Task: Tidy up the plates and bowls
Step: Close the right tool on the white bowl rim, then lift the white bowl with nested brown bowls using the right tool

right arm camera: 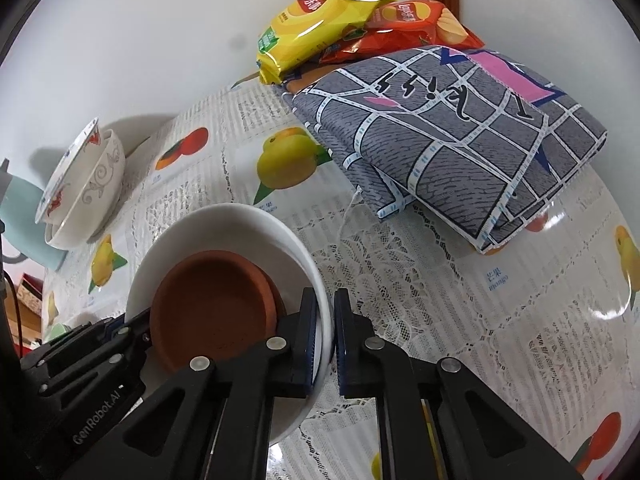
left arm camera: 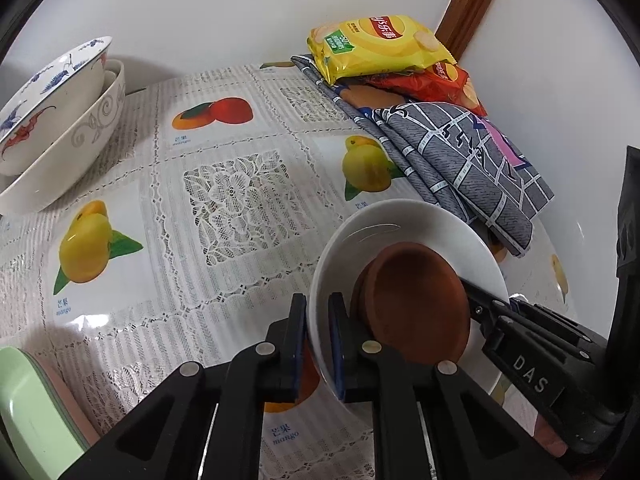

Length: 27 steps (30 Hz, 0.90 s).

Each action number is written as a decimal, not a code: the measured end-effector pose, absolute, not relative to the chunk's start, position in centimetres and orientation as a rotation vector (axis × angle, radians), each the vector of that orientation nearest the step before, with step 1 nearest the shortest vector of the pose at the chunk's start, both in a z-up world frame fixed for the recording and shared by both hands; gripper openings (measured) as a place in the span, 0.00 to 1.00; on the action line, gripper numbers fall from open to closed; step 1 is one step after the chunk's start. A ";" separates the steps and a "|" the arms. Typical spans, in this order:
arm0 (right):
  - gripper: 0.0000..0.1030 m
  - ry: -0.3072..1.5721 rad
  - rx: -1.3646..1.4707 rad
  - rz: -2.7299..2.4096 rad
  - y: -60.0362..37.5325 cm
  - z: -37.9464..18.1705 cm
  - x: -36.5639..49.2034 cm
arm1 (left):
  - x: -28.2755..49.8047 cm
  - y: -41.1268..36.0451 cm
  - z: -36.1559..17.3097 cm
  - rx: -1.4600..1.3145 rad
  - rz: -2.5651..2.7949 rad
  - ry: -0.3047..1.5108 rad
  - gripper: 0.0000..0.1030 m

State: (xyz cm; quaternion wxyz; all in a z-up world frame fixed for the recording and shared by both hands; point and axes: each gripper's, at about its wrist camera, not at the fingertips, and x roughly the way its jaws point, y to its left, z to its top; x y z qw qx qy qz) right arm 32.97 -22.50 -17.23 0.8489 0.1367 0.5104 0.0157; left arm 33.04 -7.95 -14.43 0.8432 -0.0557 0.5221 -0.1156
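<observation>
Left gripper (left arm camera: 318,344) clenched on left rim of round white ceramic plate (left arm camera: 404,220). Right gripper (right arm camera: 327,344) clenched on same plate's right rim (right arm camera: 224,216). Plate held between the 2 grippers above fruit-print lace tablecloth (left arm camera: 224,200), tilted. 2 stacked round terracotta saucers (left arm camera: 416,300) lie in plate. 2 nested patterned white bowls (left arm camera: 52,128) at far left of table, tipped. Folded grey grid-print cloth (right arm camera: 460,140) at far right; yellow crisp packet (right arm camera: 316,20) and red crisp packet (right arm camera: 416,24) behind it.
</observation>
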 end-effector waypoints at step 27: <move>0.09 1.099 0.271 0.033 -22.2 -17.1 32.7 | 33.1 -7.8 -14.5 -0.106 -0.242 1.130 0.11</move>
